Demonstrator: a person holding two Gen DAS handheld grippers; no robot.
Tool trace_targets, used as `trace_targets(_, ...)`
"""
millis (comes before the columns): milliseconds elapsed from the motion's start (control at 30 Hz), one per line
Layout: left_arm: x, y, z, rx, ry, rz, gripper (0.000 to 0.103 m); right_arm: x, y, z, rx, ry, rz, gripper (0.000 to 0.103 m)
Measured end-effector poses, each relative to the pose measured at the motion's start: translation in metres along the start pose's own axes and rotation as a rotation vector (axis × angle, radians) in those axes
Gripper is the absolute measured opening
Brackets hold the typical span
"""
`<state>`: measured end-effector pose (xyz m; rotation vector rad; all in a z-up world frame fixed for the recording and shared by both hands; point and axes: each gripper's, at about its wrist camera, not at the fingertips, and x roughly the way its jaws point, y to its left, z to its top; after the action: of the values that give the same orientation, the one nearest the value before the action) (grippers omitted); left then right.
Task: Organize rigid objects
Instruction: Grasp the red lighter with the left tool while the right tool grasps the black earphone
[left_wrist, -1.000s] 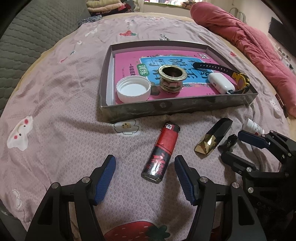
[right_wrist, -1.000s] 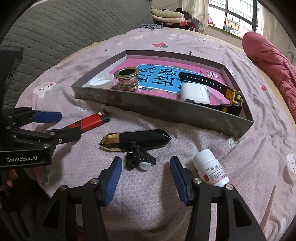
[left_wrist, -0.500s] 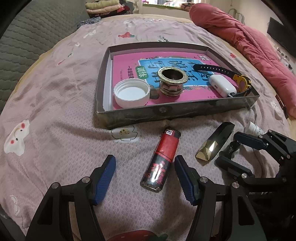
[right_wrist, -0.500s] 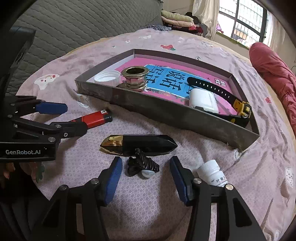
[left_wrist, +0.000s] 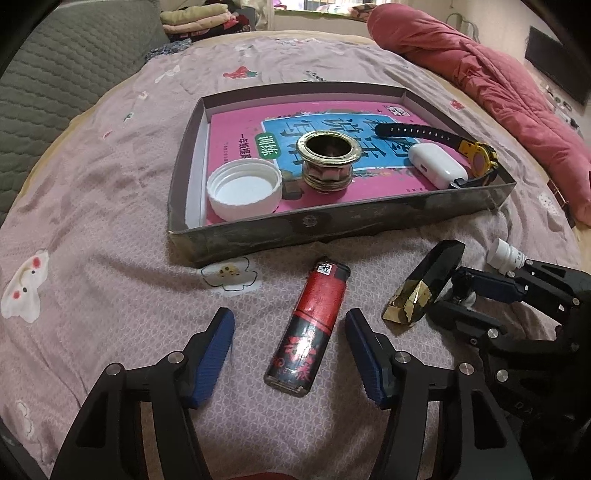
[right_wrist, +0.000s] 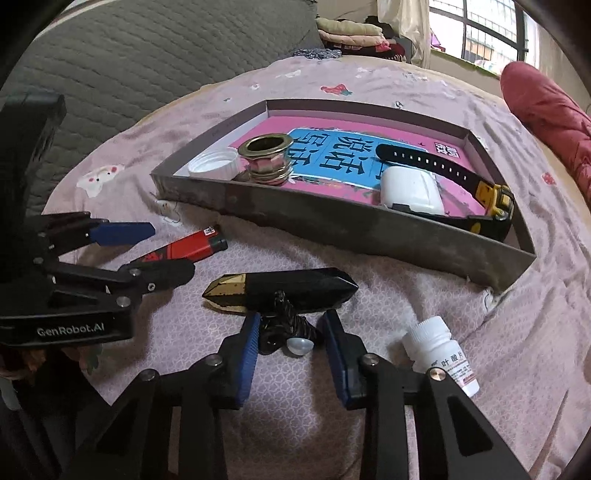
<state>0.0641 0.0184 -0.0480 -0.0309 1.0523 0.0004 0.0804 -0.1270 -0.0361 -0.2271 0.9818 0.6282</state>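
Bed (left_wrist: 92, 229), pink patterned cover, carries all items. A shallow grey tray (left_wrist: 332, 225) sits mid-bed.

Tray contents, left to right in the left wrist view: white cap (left_wrist: 243, 192) at the near left corner, open side up; brass fitting (left_wrist: 328, 158) upright just beside it; black watch (left_wrist: 436, 136) with yellow case along the right side; white earbud case (left_wrist: 437, 166) at the near right corner, against the watch. All rest on a pink and blue book (left_wrist: 236, 122) lining the tray floor.

Outside the tray, near its front wall: red and black lighter (left_wrist: 308, 326) lying on the cover; black and gold faceted piece (right_wrist: 280, 288) to its right; small black hair tie with pale bead (right_wrist: 286, 330) touching the near side of that piece; white pill bottle (right_wrist: 439, 354) on its side towards the tray's near right corner.

Left gripper (left_wrist: 290, 354): fingers (left_wrist: 212, 354) wide apart, straddling the lower end of the lighter, clear gaps both sides; nothing held.

Right gripper (right_wrist: 290, 354): jaws have just been closing, hair tie between them. The left of its fingers (right_wrist: 245, 354) is at or against the tie; a small gap shows at the right one. Firm grip not confirmed.
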Motion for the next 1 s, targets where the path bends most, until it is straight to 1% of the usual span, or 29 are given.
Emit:
trace_targets(167,0.002,0.002,0.003,-0.015,0.001,-0.013,0.057,-0.001,0.000,0.000,0.008,-0.002,0.005,0.035)
trace_targets(267,0.003,0.002,0.003,-0.011,0.002,-0.018,0.055,-0.004,-0.006,0.001,0.045,-0.009,0.024,0.035)
trace_targets(333,0.004,0.001,0.004,-0.007,0.002,-0.025,0.050,-0.005,-0.011,0.001,0.076,-0.013,0.034,0.035)
trace_targets(400,0.004,-0.001,0.004,0.000,0.003,-0.040,0.039,-0.005,-0.017,0.000,0.106,-0.017,0.045,0.035)
trace_targets(467,0.006,-0.004,0.004,0.006,0.012,-0.060,0.032,-0.006,-0.022,0.001,0.133,-0.019,0.057,0.035)
trace_targets(533,0.007,-0.007,0.005,0.019,0.023,-0.057,0.030,-0.008,-0.022,0.001,0.128,-0.019,0.036,0.035)
trace_targets(567,0.006,-0.008,0.006,0.020,0.024,-0.066,0.028,-0.009,-0.019,0.002,0.103,-0.021,0.012,0.035)
trace_targets(600,0.006,-0.007,0.006,0.014,0.025,-0.080,0.025,-0.010,-0.018,0.002,0.092,-0.024,0.009,0.035)
trace_targets(667,0.006,-0.005,0.006,0.001,0.024,-0.091,0.022,-0.011,-0.020,0.002,0.113,-0.031,0.030,0.035)
trace_targets(900,-0.001,0.001,0.004,-0.044,0.020,-0.132,0.022,-0.020,-0.026,0.003,0.139,-0.059,0.021,0.035)
trace_targets(1000,-0.006,0.002,0.003,-0.051,0.010,-0.138,0.022,-0.021,-0.024,0.004,0.138,-0.064,0.025,0.035)
